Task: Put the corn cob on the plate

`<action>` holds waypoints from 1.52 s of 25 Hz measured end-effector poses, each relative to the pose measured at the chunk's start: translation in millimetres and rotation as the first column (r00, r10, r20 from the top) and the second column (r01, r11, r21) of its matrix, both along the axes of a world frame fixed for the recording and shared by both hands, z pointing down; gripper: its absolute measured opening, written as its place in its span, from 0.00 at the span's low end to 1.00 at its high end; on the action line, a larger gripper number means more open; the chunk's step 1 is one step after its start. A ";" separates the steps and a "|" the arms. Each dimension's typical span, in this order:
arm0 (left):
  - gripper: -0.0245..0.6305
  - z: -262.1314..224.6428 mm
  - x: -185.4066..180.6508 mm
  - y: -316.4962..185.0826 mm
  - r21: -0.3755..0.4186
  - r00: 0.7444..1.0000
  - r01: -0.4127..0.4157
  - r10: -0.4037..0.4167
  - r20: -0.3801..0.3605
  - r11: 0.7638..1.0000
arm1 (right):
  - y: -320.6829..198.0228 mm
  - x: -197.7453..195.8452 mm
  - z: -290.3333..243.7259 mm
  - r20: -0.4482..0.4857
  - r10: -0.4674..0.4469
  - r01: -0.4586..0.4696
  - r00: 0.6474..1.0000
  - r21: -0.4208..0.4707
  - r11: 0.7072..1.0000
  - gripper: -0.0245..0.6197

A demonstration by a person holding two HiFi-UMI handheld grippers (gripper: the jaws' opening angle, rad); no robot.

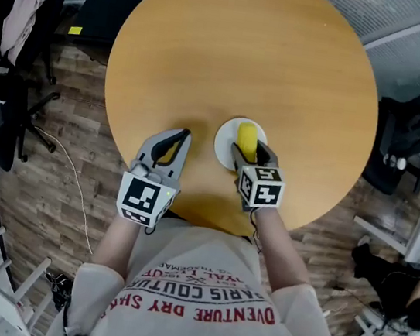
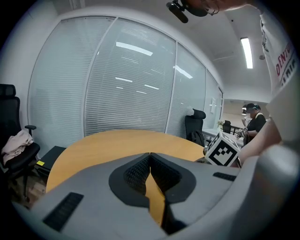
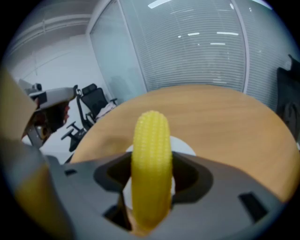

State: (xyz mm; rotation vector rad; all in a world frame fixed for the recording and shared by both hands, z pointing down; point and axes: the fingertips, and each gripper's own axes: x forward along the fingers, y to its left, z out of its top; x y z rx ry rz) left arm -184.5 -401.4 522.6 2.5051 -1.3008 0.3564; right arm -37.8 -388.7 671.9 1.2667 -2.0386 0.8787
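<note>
Yellow corn cob (image 1: 246, 139) is clamped between the jaws of the right gripper (image 1: 250, 150), which is positioned over the white plate (image 1: 223, 143) near the front edge of the round wooden table (image 1: 243, 51).

Right gripper view: the cob (image 3: 151, 164) stands lengthwise between the two jaws of the right gripper (image 3: 151, 176). The jaws are parted only by the width of the cob and press on its sides. Its far end projects well past the jaw tips. The plate (image 3: 185, 146) shows directly behind and beneath the cob, on the table (image 3: 220, 112). Whether the cob touches the plate surface cannot be determined from either view.

Left gripper (image 1: 182, 134) sits over the table to the left of the plate, apart from it and not touching it.

Left gripper view: the jaws of the left gripper (image 2: 150, 161) meet at their tips and hold nothing. Only the bare table (image 2: 117, 145) shows through the narrow slot behind the tips. The marker cube of the right gripper is visible at right.
</note>
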 end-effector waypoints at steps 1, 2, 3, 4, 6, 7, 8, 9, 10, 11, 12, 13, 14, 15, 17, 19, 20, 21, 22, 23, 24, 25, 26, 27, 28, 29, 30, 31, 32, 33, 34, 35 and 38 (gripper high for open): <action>0.09 2.8 -1.5 -0.3 -0.004 1.000 0.002 -0.002 0.001 1.000 | -0.9 -1.3 4.1 -0.009 -0.004 0.004 1.000 -0.010 1.000 0.45; 0.09 5.2 -3.0 -0.7 -0.009 1.000 0.004 -0.004 0.000 1.000 | -1.6 -2.6 7.9 -0.019 -0.009 0.009 1.000 -0.021 1.000 0.45; 0.09 7.3 -4.2 -1.1 -0.015 1.000 0.007 -0.007 -0.001 1.000 | -2.1 -4.0 11.4 -0.027 -0.015 0.014 1.000 -0.032 0.999 0.45; 0.09 9.1 -4.9 -1.4 -0.019 1.000 0.010 -0.010 -0.003 1.000 | -2.5 -5.1 14.5 -0.034 -0.019 0.018 0.999 -0.043 0.999 0.45; 0.09 11.7 -4.8 -1.5 -0.025 1.000 0.009 -0.009 -0.002 1.000 | -2.9 -6.3 19.5 -0.043 -0.023 0.020 0.999 -0.061 0.998 0.45; 0.09 12.3 -4.5 -1.6 -0.026 1.000 0.007 -0.007 -0.001 1.000 | -2.9 -6.7 21.4 -0.045 -0.024 0.021 0.999 -0.068 0.997 0.45; 0.09 12.4 -4.5 -2.0 -0.026 1.000 0.005 -0.005 0.000 1.000 | -3.1 -7.4 22.8 -0.045 -0.027 0.023 0.999 -0.073 0.997 0.45; 0.09 12.1 -4.9 -2.8 -0.025 1.000 0.005 -0.005 0.001 1.000 | -3.3 -8.6 23.7 -0.044 -0.031 0.027 0.999 -0.077 0.997 0.45; 0.09 11.5 -5.8 -3.7 -0.025 1.000 0.006 -0.006 0.001 1.000 | -3.5 -9.9 24.1 -0.043 -0.035 0.031 0.998 -0.079 0.996 0.45; 0.09 10.9 -7.0 -4.7 -0.024 1.000 0.008 -0.008 0.001 1.000 | -3.7 -10.9 24.3 -0.045 -0.037 0.034 0.998 -0.079 0.996 0.45; 0.09 10.2 -8.4 -5.6 -0.023 1.000 0.011 -0.011 0.001 1.000 | -3.9 -11.5 24.6 -0.050 -0.038 0.034 0.998 -0.080 0.996 0.45; 0.09 9.9 -9.6 -6.4 -0.021 1.000 0.015 -0.015 0.003 1.000 | -4.1 -11.4 25.0 -0.057 -0.037 0.033 0.998 -0.081 0.996 0.45; 0.09 9.7 -10.6 -7.3 -0.019 1.000 0.017 -0.017 0.005 1.000 | -4.3 -11.1 25.5 -0.065 -0.037 0.032 0.997 -0.081 0.996 0.45; 0.09 9.8 -11.7 -8.2 -0.017 1.000 0.019 -0.019 0.006 1.000 | -4.6 -10.8 26.0 -0.073 -0.037 0.031 0.997 -0.081 0.996 0.45; 0.09 10.4 -14.6 -9.2 -0.017 1.000 0.022 -0.022 0.008 1.000 | -5.3 -11.7 27.5 -0.087 -0.040 0.033 0.995 -0.079 0.996 0.45; 0.09 10.7 -17.2 -8.4 -0.017 1.000 0.024 -0.024 0.008 1.000 | -5.7 -13.1 28.0 -0.091 -0.037 0.030 0.995 -0.078 0.996 0.45; 0.09 10.4 -18.0 -7.5 -0.017 1.000 0.025 -0.025 0.008 1.000 | -5.7 -13.8 27.5 -0.085 -0.032 0.025 0.996 -0.079 0.997 0.45; 0.09 9.7 -18.6 -6.3 -0.017 1.000 0.024 -0.024 0.008 1.000 | -5.7 -14.7 26.6 -0.076 -0.024 0.018 0.997 -0.081 0.997 0.45; 0.09 8.8 -19.4 -5.1 -0.016 1.000 0.023 -0.023 0.007 1.000 | -5.7 -15.7 25.5 -0.069 -0.014 0.008 0.998 -0.082 0.997 0.45; 0.09 7.8 -20.4 -3.8 -0.015 1.000 0.021 -0.021 0.006 1.000 | -5.7 -16.5 24.3 -0.065 -0.004 -0.002 0.998 -0.082 0.997 0.45; 0.09 6.7 -21.5 -2.5 -0.013 1.000 0.019 -0.019 0.005 1.000 | -5.5 -17.1 22.9 -0.065 0.006 -0.011 0.998 -0.079 0.997 0.45; 0.09 5.5 -22.3 -1.3 -0.010 1.000 0.017 -0.017 0.005 1.000 | -5.1 -17.3 20.7 -0.063 0.015 -0.019 0.998 -0.074 0.997 0.45; 0.09 4.2 -22.9 -0.1 -0.006 1.000 0.016 -0.016 0.005 1.000 | -4.8 -17.2 17.5 -0.058 0.025 -0.029 0.998 -0.066 0.997 0.45; 0.09 2.8 -23.4 0.9 -0.002 1.000 0.015 -0.015 0.005 1.000 | -4.5 -17.1 12.8 -0.048 0.037 -0.039 0.998 -0.055 0.998 0.46; 0.09 1.3 -23.7 2.0 0.003 1.000 0.014 -0.014 0.006 1.000 | -4.4 -17.2 6.2 -0.034 0.048 -0.049 0.998 -0.037 0.998 0.46; 0.09 -0.1 -23.7 3.5 0.007 1.000 0.014 -0.014 0.005 1.000 | -4.2 -17.2 -2.2 -0.017 0.058 -0.058 0.998 -0.012 0.998 0.45; 0.09 -1.5 -23.2 5.3 0.011 1.000 0.012 -0.012 0.004 1.000 | -3.7 -16.7 -11.8 -0.002 0.066 -0.066 0.998 0.020 0.998 0.45; 0.09 -3.1 -22.3 7.4 0.017 1.000 0.010 -0.010 0.003 1.000 | -2.7 -15.6 -21.9 0.008 0.071 -0.071 0.997 0.055 0.996 0.45; 0.09 -4.9 -21.4 9.6 0.022 1.000 0.006 -0.006 0.002 1.000 | -1.1 -14.2 -31.8 0.013 0.075 -0.076 0.997 0.088 0.993 0.45; 0.09 -6.9 -20.7 11.9 0.027 1.000 0.002 -0.002 0.001 1.000 | 1.2 -13.0 -40.9 0.015 0.077 -0.079 0.997 0.115 0.990 0.45; 0.09 -9.2 -20.1 14.1 0.032 1.000 -0.001 0.001 -0.001 0.999 | 3.9 -12.4 -49.5 0.018 0.077 -0.079 0.997 0.137 0.987 0.45; 0.09 -11.7 -19.4 16.3 0.037 1.000 -0.003 0.003 -0.003 0.999 | 6.7 -12.5 -57.8 0.023 0.074 -0.077 0.997 0.156 0.985 0.45; 0.09 -21.5 -14.4 21.3 0.060 1.000 -0.015 0.015 -0.008 0.998 | 13.2 -10.5 -83.5 0.034 0.073 -0.079 0.997 0.220 0.972 0.42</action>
